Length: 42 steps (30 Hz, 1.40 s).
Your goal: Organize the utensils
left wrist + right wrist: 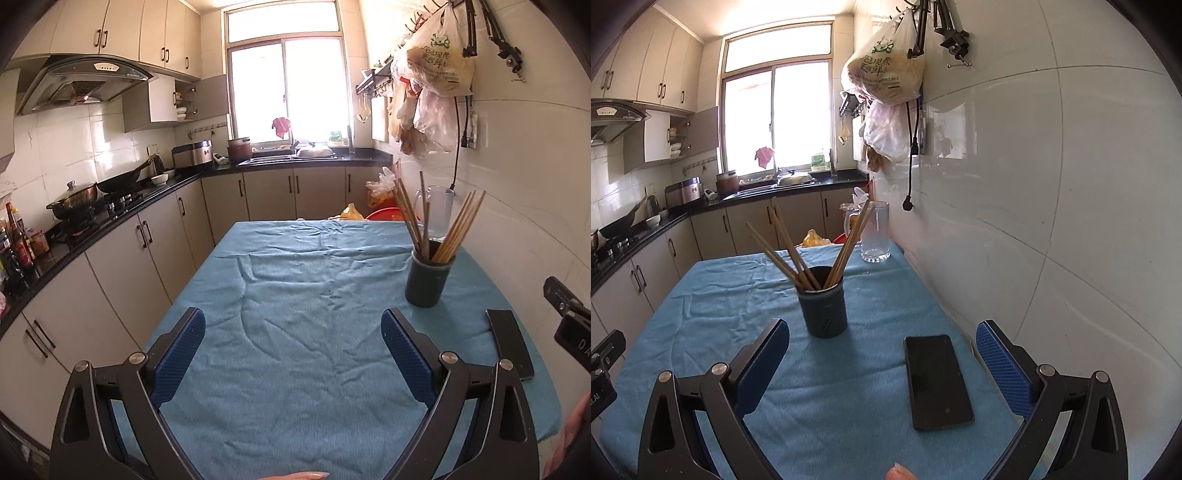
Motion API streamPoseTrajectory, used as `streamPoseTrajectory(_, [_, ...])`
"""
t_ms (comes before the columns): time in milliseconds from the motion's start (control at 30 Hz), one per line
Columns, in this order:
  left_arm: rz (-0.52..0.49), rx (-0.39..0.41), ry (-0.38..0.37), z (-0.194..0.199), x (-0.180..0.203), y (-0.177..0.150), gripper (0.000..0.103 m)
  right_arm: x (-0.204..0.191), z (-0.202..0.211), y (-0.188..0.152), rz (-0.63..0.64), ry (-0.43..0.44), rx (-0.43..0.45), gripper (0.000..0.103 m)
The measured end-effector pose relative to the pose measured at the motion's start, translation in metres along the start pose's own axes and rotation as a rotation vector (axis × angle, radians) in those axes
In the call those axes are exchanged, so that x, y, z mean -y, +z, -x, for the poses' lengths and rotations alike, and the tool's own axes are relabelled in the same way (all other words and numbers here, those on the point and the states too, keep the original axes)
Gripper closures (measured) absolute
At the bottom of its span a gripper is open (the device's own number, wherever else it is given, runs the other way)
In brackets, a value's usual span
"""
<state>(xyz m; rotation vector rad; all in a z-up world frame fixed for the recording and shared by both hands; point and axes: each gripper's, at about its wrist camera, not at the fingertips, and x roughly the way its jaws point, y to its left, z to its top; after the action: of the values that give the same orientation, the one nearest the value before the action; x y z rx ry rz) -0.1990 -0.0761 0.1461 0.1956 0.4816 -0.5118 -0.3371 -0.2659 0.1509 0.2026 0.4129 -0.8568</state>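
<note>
— Chopsticks [798, 254] first: where do they sit?

— All of them stand in the dark holder [823, 308], fanned out in two bunches, one leaning left and one leaning right. The holder stands upright on the blue cloth [720, 314], toward the wall side of the table.

— And the left gripper [293, 354]?

— Spread wide, nothing between its blue pads [181, 354]. It hangs over bare cloth, with the holder ahead and to its right, well apart from it.

— Right gripper [882, 363]?

— Also wide open and holding nothing. The holder is just ahead, nearer its left finger. A black phone [936, 382] lies flat on the cloth between the two fingers, closer to the right one, touching neither.

— Anything else on the table?

— A clear glass jug [875, 232] at the far edge beside the white tiled wall [1052, 184], behind the holder. In the left view the phone [509, 343] shows beyond the right finger.
</note>
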Motion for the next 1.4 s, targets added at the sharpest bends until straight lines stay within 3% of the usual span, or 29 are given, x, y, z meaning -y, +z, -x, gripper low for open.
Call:
streamPoseTrajectory(367, [-0.016,0.007,-0.018,0.023,0.012,-0.013,0.008,0.006,0.030,-0.015,-0.005,0.010,0.019,0.000])
streamPoseTrajectory(800, [-0.026,0.003,-0.008,0.024,0.014,-0.026,0.008,0.013,0.024,-0.033,-0.069,-0.009,-0.030,0.000])
streamPoseTrajectory(1400, [-0.013,-0.023,-0.010,0.020,0.009,-0.036,0.008,0.001,0.024,-0.038,-0.026,-0.005,-0.042,0.000])
